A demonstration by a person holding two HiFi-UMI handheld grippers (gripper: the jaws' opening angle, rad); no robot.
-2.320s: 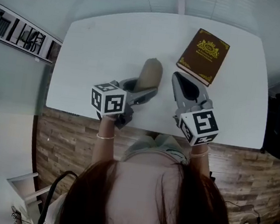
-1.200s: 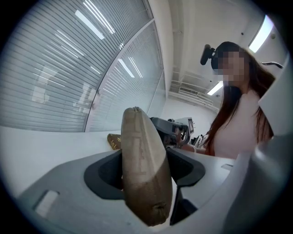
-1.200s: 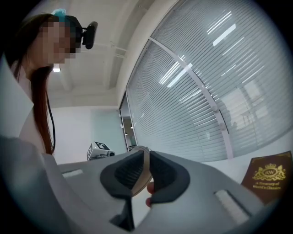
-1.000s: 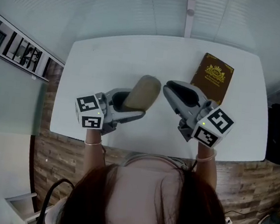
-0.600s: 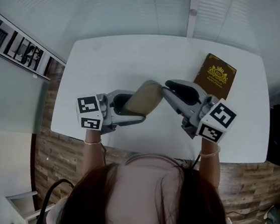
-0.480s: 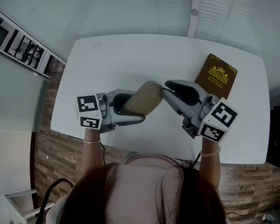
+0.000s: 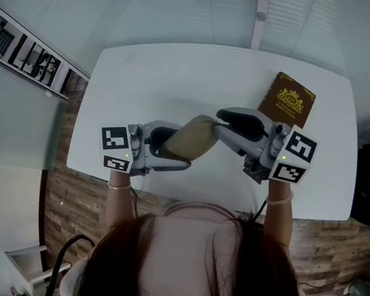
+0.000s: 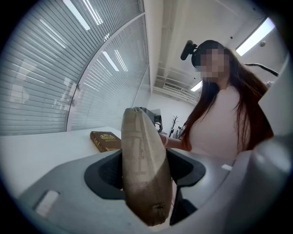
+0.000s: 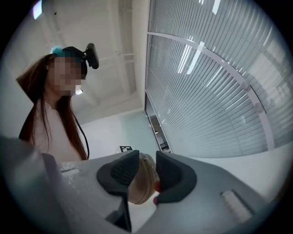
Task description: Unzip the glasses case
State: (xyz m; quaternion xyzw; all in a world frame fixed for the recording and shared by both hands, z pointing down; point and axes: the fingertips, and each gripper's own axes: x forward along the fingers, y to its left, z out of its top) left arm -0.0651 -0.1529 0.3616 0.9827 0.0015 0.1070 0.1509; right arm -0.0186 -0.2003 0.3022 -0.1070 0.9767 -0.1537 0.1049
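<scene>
- White table [image 7: 146, 79] with rounded corners stands on a wood-plank floor [image 7: 86, 185], with a slatted glass wall [image 7: 189, 4] beyond it. A brown book [image 7: 287, 99] with a gold crest lies toward the table's far right.
- The glasses case [image 7: 189, 138], tan and soft-looking, sits left of the book and nearer the person. It spans the gap between the two tools and seems lifted clear of the tabletop.
- The left gripper [image 7: 179, 149], well left of the book, has its jaws spread wide and clamped across the body of the case. Its own view shows a dark pad pressing on each broad side.
- The right gripper [image 7: 220, 123], just beside the book's near-left corner, has its jaws drawn narrow around the rounded end of the case that faces the book.
- A small reddish bit [image 9: 155, 185] shows at one pad's edge. Whether it is the zip puller cannot be told.
- The step in hand looks like taking hold of the zip puller. No gap shows along the seam, so the case reads as fully zipped.
- For the next move, the left gripper should brace the case firmly. The right should draw the puller along the seam and round the curved end.
- If only fabric is pinched, the right gripper's grip will slip and the pinch must be reset.
</scene>
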